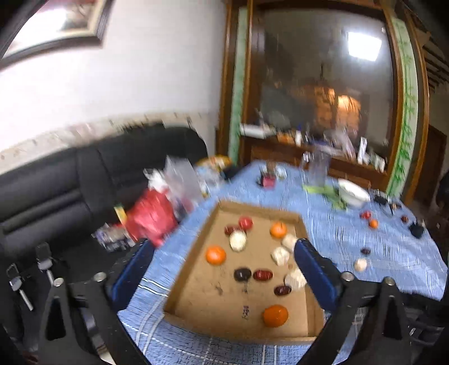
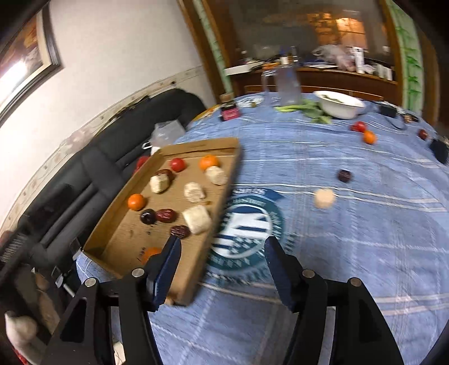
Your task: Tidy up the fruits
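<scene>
A lived-in home, by every sign a combined living and dining room. Against the white wall (image 1: 140, 70), a black sofa (image 1: 70, 179) under a framed picture (image 1: 56, 25) and a patterned wall border (image 2: 84, 126). Behind the counter (image 2: 350, 224), covered in a blue checked cloth, a large wood-framed glass cabinet (image 1: 322, 84) with bamboo painted on its side panels and a cluttered wooden ledge of bottles and boxes (image 2: 336, 61). On the cloth, household odds and ends: a white bowl (image 2: 339, 105) beside green vegetables (image 2: 308, 109), a clear plastic jug (image 2: 286, 84), scattered fruit, a shallow cardboard box (image 2: 196, 146). Red snack bags (image 1: 151, 219) heaped on the sofa.
</scene>
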`<state>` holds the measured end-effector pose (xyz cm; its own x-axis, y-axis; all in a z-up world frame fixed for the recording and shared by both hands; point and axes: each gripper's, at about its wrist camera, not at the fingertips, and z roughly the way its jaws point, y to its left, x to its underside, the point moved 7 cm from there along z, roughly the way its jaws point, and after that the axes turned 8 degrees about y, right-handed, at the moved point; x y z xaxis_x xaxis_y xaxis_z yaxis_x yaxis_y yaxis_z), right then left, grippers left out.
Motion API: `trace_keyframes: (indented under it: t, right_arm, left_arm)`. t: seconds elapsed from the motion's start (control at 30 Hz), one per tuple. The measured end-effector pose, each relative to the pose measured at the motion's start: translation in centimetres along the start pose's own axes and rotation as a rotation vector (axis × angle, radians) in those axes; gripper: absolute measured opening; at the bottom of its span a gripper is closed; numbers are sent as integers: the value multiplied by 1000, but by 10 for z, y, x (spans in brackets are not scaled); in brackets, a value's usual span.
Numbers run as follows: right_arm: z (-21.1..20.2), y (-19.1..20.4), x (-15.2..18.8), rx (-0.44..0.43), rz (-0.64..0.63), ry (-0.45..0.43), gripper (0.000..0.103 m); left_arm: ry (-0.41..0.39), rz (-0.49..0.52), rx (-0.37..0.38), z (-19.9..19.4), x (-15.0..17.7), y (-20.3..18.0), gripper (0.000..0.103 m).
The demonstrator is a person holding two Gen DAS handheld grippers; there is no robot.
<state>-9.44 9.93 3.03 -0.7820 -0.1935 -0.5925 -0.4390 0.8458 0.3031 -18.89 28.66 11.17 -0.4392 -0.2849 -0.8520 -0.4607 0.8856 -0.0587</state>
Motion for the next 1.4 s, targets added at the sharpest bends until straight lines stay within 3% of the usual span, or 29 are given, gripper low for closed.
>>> trace_keyframes:
  t: [0.23, 0.37, 0.57, 0.83, 1.4]
  right_arm:
    - [-35, -5, 23, 36, 8, -44, 68]
    - [-52, -3, 30, 83, -28, -90, 81]
    - [-56, -2, 34, 140, -61, -116, 85]
    - [-38, -3, 36, 150, -55, -68, 86]
    - [-29, 8, 40, 164, -90, -41, 87]
  left_arm:
    - [-70, 26, -63, -46, 0, -13, 103]
    - [-88, 56, -35, -57, 9, -30, 103]
    - [-5, 113, 60, -46, 30, -58, 103]
    - [90, 138, 64, -25, 52, -62, 103]
    - [143, 147, 60, -10, 61, -57, 103]
